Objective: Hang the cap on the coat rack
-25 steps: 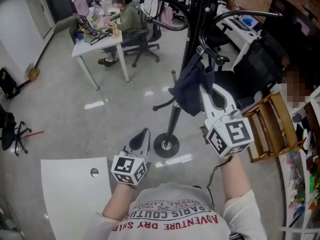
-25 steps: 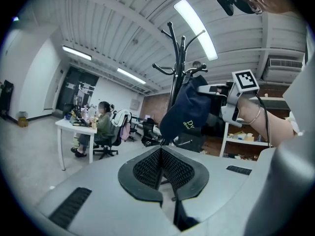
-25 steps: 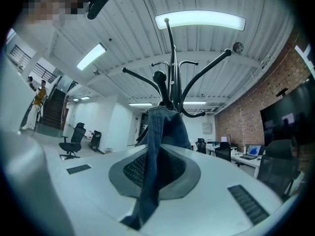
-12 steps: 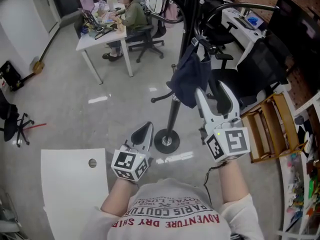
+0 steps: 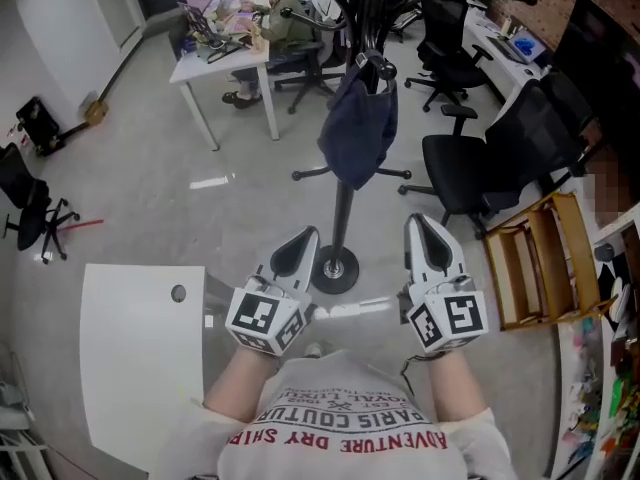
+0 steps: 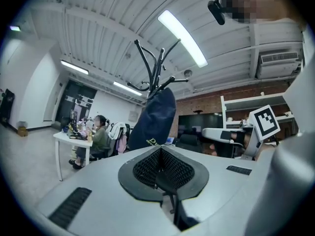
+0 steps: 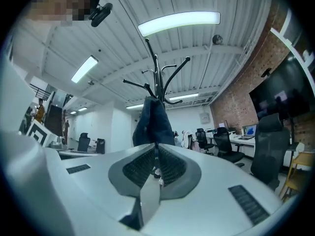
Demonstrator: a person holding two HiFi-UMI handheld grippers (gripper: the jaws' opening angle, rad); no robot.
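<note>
Soft, matt navy cloth forms the cap (image 5: 357,133) on a coat rack (image 5: 343,220) of smooth, glossy black metal. Around the rack, the polished grey floor (image 5: 170,203) mirrors the lights; near it stands a slatted frame (image 5: 535,258) of pale bare-looking wood.

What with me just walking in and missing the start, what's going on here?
A person holds a two-jaw gripper in each hand. The dark blue cap hangs on an arm of the coat rack, so the hanging looks done. Both grippers sit low near the person's body, apart from the cap. The left gripper is shut and empty; the right gripper has its jaws closing with nothing between them.
</note>
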